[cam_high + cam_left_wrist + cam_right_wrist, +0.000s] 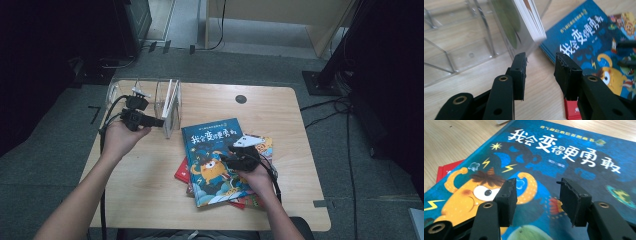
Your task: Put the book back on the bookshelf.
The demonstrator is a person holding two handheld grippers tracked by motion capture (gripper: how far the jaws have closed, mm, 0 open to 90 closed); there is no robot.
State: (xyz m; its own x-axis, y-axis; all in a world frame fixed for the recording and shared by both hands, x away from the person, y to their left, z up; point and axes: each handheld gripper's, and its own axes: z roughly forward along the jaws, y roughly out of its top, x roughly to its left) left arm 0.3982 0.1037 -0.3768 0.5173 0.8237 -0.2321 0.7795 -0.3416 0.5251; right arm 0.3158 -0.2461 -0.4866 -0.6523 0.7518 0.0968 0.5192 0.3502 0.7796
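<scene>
Spread and empty, the right gripper (pixel 536 200) hovers just above the blue book (pixel 564 155). Beside the clear rack (pixel 474 50), the left gripper (pixel 540 72) gapes empty too. Grabbing flat could shove the stack.

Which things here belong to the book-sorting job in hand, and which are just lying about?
In the job:
- blue picture book, top of the pile
- red book beneath it
- clear rack with one book standing in it
- left gripper and right gripper, jaws open

Lying about:
- cables on the floor
- round table grommet
</scene>
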